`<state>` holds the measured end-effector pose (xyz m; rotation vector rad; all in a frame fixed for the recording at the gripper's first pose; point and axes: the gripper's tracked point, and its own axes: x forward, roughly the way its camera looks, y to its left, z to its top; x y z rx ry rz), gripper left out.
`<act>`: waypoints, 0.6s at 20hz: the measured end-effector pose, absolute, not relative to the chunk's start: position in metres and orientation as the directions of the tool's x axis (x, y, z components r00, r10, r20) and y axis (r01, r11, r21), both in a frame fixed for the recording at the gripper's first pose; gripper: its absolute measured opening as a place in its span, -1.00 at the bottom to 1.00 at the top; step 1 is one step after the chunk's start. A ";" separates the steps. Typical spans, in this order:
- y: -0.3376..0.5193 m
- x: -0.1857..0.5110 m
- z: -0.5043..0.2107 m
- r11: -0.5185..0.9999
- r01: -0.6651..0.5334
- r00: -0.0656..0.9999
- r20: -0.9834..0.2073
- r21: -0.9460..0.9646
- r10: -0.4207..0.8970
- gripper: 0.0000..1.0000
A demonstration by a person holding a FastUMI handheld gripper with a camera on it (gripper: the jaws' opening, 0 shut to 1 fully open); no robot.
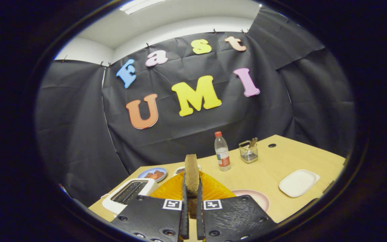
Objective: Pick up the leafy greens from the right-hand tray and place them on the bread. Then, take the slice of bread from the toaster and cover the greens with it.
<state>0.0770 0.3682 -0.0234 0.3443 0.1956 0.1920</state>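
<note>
Looks like a staged demo booth, not a real kitchen. Black cloth wall (79, 141) hangs behind a wooden table (267, 174) with a toaster (129, 193).

Pale wood-tone surface (267, 168) under everything. Brown, grainy bread (191, 173) stands on edge, clamped between the jaws of the gripper (191, 215), which carries two black-and-white square markers. Behind the bread, a ribbed orange-yellow plate (213, 190). White toaster (129, 193) with dark slots. Blue plate (153, 174) holding reddish-brown pieces. Clear bottle (222, 154), red cap, red-and-white label. Silvery wire basket (248, 153). Plain white tray (297, 182). Pinkish plate (257, 198) with a lighter rim. Black cloth wall (79, 134).
</note>
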 end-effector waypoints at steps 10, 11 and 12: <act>0.357 0.098 -0.108 0.918 -0.087 0.939 -0.277 0.386 0.205 -0.83; 0.357 0.098 -0.112 0.914 -0.087 0.936 -0.282 0.397 0.212 -0.83; 0.357 0.097 -0.115 0.909 -0.087 0.936 -0.278 0.409 0.214 -0.83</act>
